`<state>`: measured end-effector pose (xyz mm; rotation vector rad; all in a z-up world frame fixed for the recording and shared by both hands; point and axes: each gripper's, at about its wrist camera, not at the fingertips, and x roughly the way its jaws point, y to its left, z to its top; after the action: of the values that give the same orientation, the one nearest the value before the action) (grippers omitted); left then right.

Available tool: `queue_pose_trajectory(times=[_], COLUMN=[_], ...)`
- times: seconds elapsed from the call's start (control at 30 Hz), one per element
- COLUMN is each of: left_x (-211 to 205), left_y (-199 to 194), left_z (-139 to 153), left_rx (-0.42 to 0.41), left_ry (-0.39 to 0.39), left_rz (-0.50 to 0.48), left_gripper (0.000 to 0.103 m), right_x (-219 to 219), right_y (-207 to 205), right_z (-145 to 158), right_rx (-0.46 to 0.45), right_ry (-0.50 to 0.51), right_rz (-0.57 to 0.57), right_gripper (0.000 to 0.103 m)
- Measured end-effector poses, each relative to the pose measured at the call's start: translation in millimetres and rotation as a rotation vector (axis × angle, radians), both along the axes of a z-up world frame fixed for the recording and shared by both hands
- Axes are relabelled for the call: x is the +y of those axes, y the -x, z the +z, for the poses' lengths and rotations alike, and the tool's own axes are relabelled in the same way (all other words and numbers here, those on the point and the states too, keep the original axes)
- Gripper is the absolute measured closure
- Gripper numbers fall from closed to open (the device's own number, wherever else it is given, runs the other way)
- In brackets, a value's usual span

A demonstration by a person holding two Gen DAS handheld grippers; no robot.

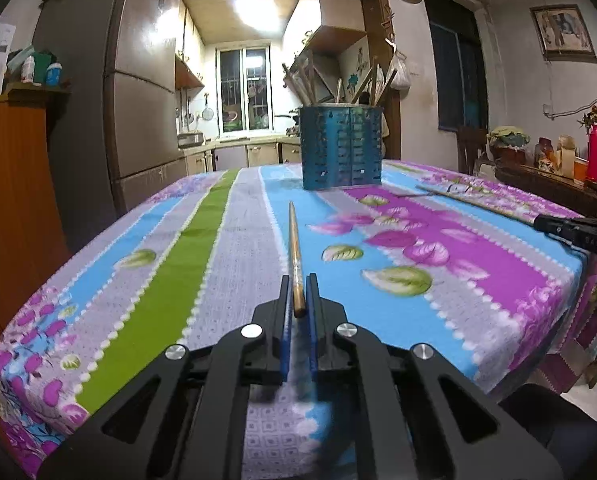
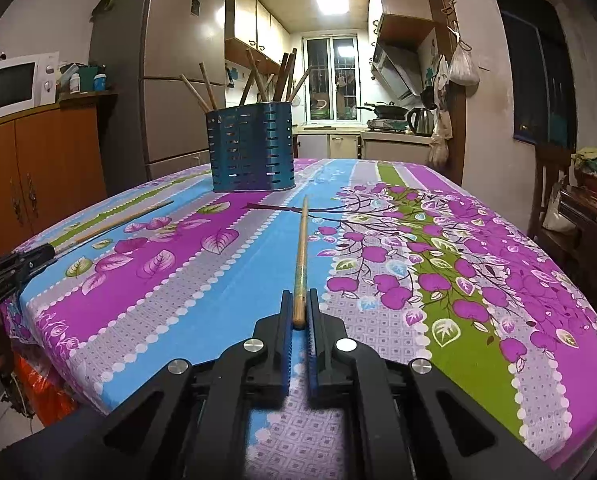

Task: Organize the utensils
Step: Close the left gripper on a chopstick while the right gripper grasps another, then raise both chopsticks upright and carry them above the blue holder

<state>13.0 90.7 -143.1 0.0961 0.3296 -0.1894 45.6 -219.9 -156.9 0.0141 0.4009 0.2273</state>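
My left gripper (image 1: 297, 285) is shut on the thick end of a wooden chopstick (image 1: 294, 248) that points ahead toward the blue perforated utensil holder (image 1: 341, 147). My right gripper (image 2: 300, 300) is shut on a second wooden chopstick (image 2: 301, 252), which also points toward the holder (image 2: 251, 148). The holder stands at the far side of the table with several chopsticks (image 2: 258, 80) upright in it. In the left wrist view the right gripper (image 1: 574, 230) shows at the right edge with its chopstick (image 1: 474, 200). In the right wrist view the left gripper (image 2: 14, 266) shows at the left edge with its chopstick (image 2: 114, 222).
The table wears a striped floral cloth (image 1: 178, 264). A wooden cabinet (image 2: 38, 160) with a microwave (image 2: 14, 84) stands left, a fridge (image 2: 170, 80) behind it. A sideboard with bottles (image 1: 570, 160) and a chair (image 1: 470, 148) stand right. The kitchen lies beyond.
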Motion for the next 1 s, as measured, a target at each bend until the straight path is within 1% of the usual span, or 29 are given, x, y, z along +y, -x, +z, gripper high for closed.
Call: queue_pose_trajectory(times=[0.1, 0.17, 0.27, 0.37, 0.5, 0.63, 0.73, 0.87, 1.0], left_x=[-5, -9, -16, -22, -28, -36, -40, -47, -53], left_y=[4, 7, 11, 10, 0, -18, -33, -56, -70], left_z=[16, 32, 56, 73, 90, 110, 121, 139, 152], left_rx=[-0.039, -0.079, -0.141, -0.192, -0.237, -0.262, -0.26, -0.252, -0.242], left_ry=[-0.009, -0.013, -0.019, -0.029, -0.032, -0.035, -0.022, -0.014, -0.005], left_rz=[-0.009, -0.017, -0.034, -0.049, -0.065, -0.086, -0.101, -0.124, -0.137], left_gripper=[0.098, 0.098, 0.098, 0.098, 0.098, 0.098, 0.098, 0.098, 0.098], right_x=[0, -1, -1, 0, -1, 1, 5, 12, 15], right_y=[6, 10, 18, 23, 18, 6, -3, -21, -41], right_z=[10, 20, 43, 70, 99, 130, 149, 173, 192], right_rx=[-0.018, -0.037, -0.082, -0.138, -0.19, -0.24, -0.261, -0.266, -0.252], right_ry=[-0.003, -0.009, -0.01, 0.002, 0.004, 0.017, 0.024, 0.033, 0.023], right_rz=[0.006, 0.009, 0.016, 0.035, 0.052, 0.08, 0.103, 0.135, 0.153], right_gripper=[0.095, 0.095, 0.095, 0.096, 0.096, 0.096, 0.096, 0.096, 0.096])
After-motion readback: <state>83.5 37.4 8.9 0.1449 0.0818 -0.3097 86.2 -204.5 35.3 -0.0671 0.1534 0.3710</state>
